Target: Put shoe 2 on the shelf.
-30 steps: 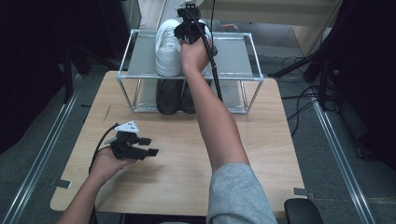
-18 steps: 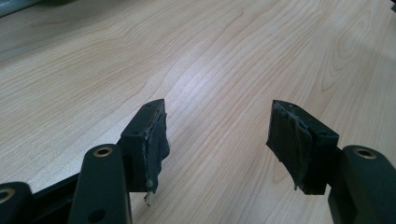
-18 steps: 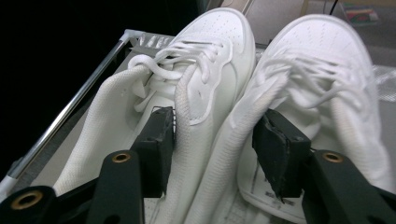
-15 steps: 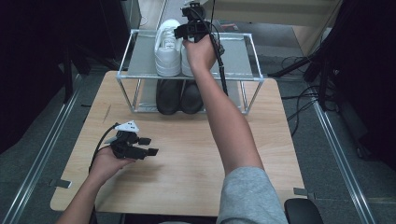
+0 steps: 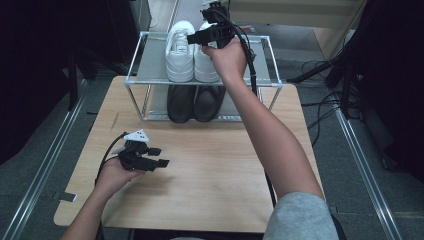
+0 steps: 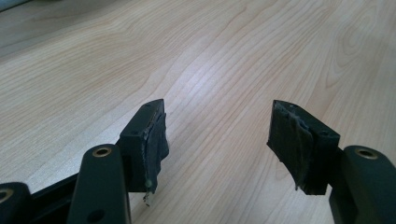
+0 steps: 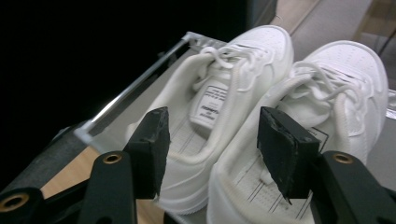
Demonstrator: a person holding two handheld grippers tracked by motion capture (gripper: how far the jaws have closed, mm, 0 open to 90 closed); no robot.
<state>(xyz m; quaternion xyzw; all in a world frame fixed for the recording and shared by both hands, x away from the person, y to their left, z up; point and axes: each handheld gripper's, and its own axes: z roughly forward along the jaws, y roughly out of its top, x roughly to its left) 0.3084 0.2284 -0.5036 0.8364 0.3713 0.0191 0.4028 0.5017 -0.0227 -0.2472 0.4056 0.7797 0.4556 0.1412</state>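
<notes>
- Nearest the person, low on the left of the wooden table (image 5: pixel 215 175): left gripper (image 5: pixel 159 157) resting in the left hand, lying low over bare wood.
- Seen along its own jaws in the left gripper view: left gripper (image 6: pixel 217 135) spread wide, worn dark pads facing each other, nothing but pale wood grain between them.
- Farther up the table, at its back edge: metal shoe rack (image 5: pixel 140 80) with two levels.
- On the lower level: pair of black shoes (image 5: pixel 194 102), side by side, toes toward the person.
- On the upper shelf: pair of white sneakers (image 5: pixel 190 52), side by side and touching, laces visible.
- Above those sneakers, at the end of the outstretched right arm: right gripper (image 5: pixel 192 38), hovering over the pair, cable trailing back along the forearm.
- From the right gripper view: right gripper (image 7: pixel 210 140) parted to a medium gap, gripping nothing, white sneakers (image 7: pixel 261 107) just beyond the pads, heel openings and inner labels facing the camera.
- Beyond the rack: grey floor and dark surroundings.
</notes>
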